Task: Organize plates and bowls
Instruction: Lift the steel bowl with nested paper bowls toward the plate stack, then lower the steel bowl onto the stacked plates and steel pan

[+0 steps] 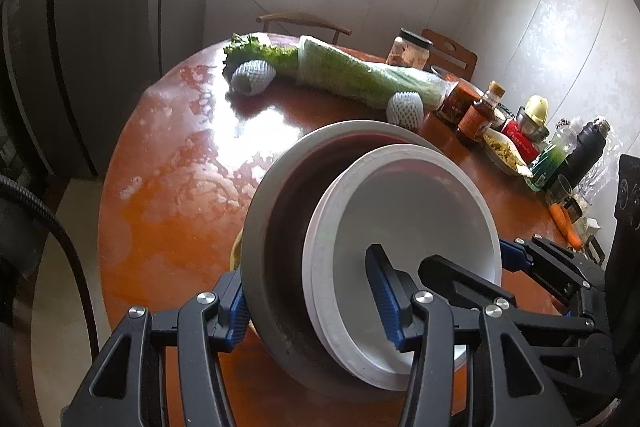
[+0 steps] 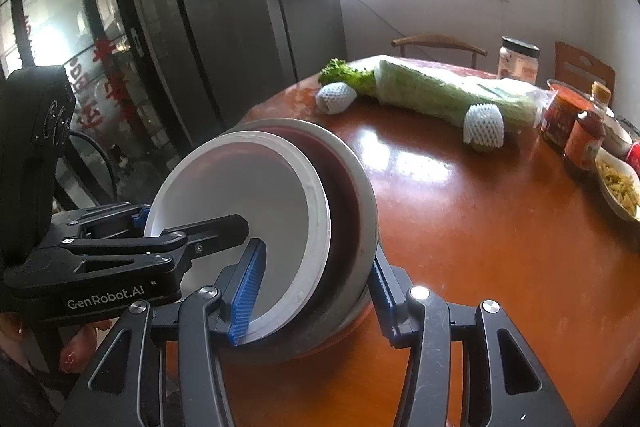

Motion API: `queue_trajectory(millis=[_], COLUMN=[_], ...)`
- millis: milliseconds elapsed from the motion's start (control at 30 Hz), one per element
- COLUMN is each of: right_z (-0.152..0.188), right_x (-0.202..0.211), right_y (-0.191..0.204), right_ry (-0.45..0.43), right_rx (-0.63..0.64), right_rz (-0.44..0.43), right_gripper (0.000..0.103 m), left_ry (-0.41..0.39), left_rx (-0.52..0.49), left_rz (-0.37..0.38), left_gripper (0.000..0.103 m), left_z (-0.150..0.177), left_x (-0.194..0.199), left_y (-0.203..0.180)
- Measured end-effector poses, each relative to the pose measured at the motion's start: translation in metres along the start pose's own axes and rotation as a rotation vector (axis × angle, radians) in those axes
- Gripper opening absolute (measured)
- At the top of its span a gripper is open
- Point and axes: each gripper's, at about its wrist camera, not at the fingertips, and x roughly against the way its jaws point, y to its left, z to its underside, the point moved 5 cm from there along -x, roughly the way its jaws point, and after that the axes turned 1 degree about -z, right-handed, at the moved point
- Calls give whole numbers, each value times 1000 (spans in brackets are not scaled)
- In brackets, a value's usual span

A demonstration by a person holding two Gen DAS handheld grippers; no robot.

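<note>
Both grippers are clenched on the same tilted stack of dishes over the near edge of the round reddish-brown wooden worktop (image 1: 168, 187). The stack is a wide grey bowl with a dark inner wall (image 1: 276, 211) and a smaller white shallow bowl (image 1: 404, 211) nested inside it, both tipped up on edge. The left gripper (image 1: 308, 303) has one blue ribbed finger behind the grey bowl's outer wall and the other inside the white bowl, squeezing the two together. The right gripper (image 2: 316, 291) grasps them the same way from the opposite side, its fingers straddling both rims. Farther back on the worktop lie a long bagged green leafy vegetable (image 2: 436, 91) and two white foam-netted fruits (image 2: 482, 127), well apart from the bowls, with a dark-lidded glass jar (image 2: 518, 61) and sauce bottles (image 2: 586, 139) along the far right side.
</note>
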Motion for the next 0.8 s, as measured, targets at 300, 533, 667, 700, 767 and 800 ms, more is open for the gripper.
queue_trajectory(millis=[300,533,667,700,767,800], right_z=[7,8,9,10,10,10], right_x=[-14,-22,-25,-25,-26,-27], right_y=[-1,2,-1,-2,-4,-4], right_ry=[23,37,42,42,44,45], right_rx=[-8,14,6,4,4,3], right_rz=[-5,20,28,30,33,34], right_gripper=[52,52,52,52,52,52], left_ry=[-4,-3,-1,0,0,-1], left_rx=[-15,-20,-23,-22,-24,-25], left_rz=[-28,-33,-31,-30,-30,-30], left_gripper=[52,52,51,51,51,51], left_z=[5,7,8,8,8,8], left_x=[-8,-13,-16,-16,-17,-17], left_y=[7,11,11,11,12,12])
